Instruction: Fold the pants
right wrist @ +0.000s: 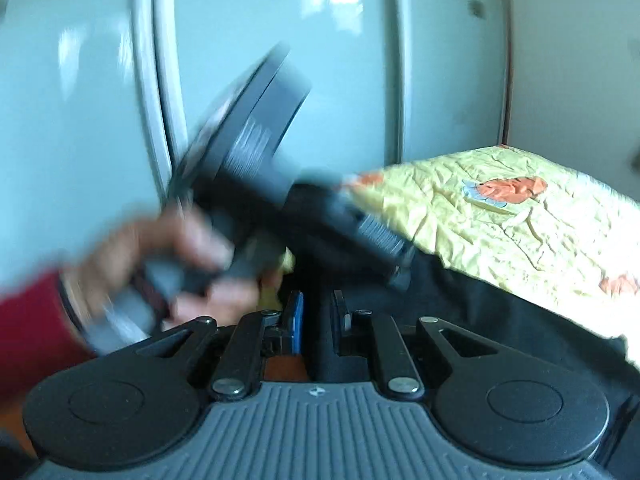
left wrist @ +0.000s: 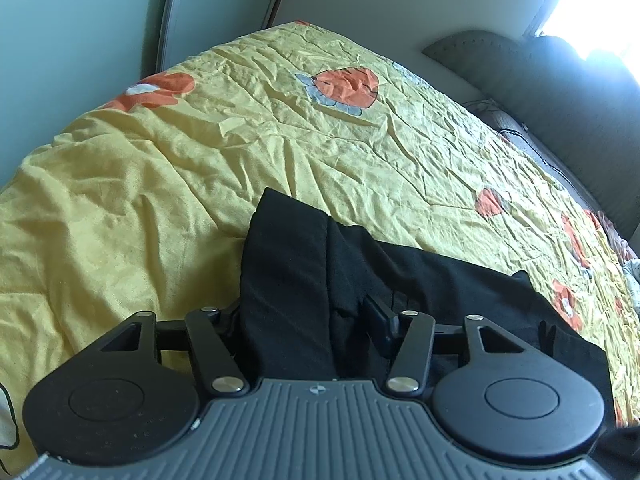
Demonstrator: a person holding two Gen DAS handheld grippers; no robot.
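The black pants (left wrist: 440, 288) hang bunched over the near edge of the yellow bed cover (left wrist: 280, 152). My left gripper (left wrist: 312, 320) is shut on a thick fold of the pants; the cloth hides its left finger. In the right wrist view my right gripper (right wrist: 318, 320) is shut on black pants cloth (right wrist: 500, 320) that trails to the right over the bed edge. The other gripper (right wrist: 280, 184), held by a hand (right wrist: 168, 256) in a red sleeve, appears blurred just ahead of it.
The bed carries a wrinkled yellow cover with orange flower prints (left wrist: 348, 84). A grey padded headboard (left wrist: 560, 92) stands at the right. Pale green wardrobe doors (right wrist: 280, 40) rise beyond the bed. A bright window (left wrist: 600, 4) is at the top right.
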